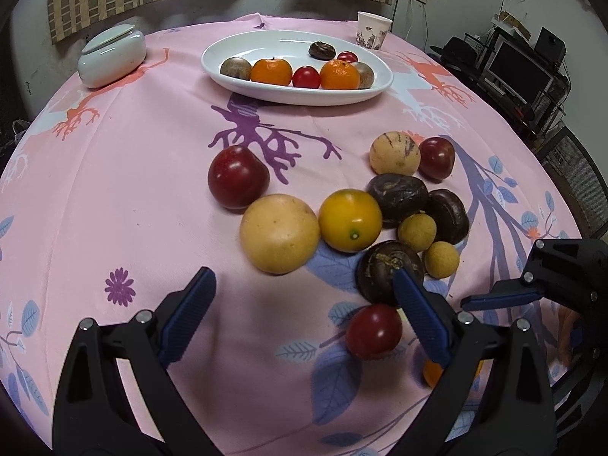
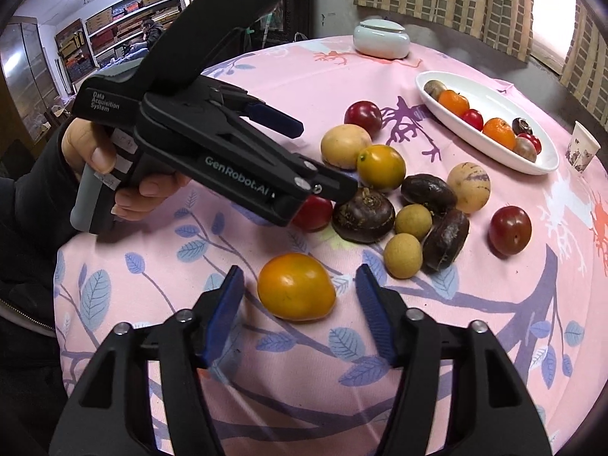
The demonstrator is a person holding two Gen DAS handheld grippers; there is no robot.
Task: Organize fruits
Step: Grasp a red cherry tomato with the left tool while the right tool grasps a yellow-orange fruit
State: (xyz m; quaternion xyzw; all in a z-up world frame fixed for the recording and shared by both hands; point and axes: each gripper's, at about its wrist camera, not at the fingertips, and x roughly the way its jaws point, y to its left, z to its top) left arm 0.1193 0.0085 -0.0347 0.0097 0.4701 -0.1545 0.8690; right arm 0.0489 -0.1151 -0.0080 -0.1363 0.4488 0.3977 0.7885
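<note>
- Left wrist view: left tongs (image 1: 304,285) spread wide, nothing between them. Small red tomato (image 1: 373,330) lies just inside the right-hand finger (image 1: 420,313); dark round fruit (image 1: 389,269) sits right at that finger's tip.
- Ahead of the tips: pale round fruit (image 1: 279,232), yellow tomato (image 1: 350,219), two small tan fruits (image 1: 417,232), more dark ones. White plate (image 1: 266,93) w/ sorted fruit far ahead, well apart from the pile.
- Right tongs (image 1: 494,298) enter at the right edge of this view.
- Right wrist view: right tongs (image 2: 300,285) apart too, holding nothing. Orange-yellow tomato (image 2: 296,287) lies on the cloth (image 2: 475,342) btwn the two fingers, touching neither.
- Left tongs (image 2: 296,129) cross the upper left, nose over the red tomato (image 2: 313,212).
- Step in hand, prob.: right-side grab of that orange-yellow tomato. Do it well: centre the fingers on its widest part, close gently, soft skin could bruise or squirt out. Lift straight, then carry to the plate (image 2: 494,152) far ahead-right, w/o bumping the left tool.
</note>
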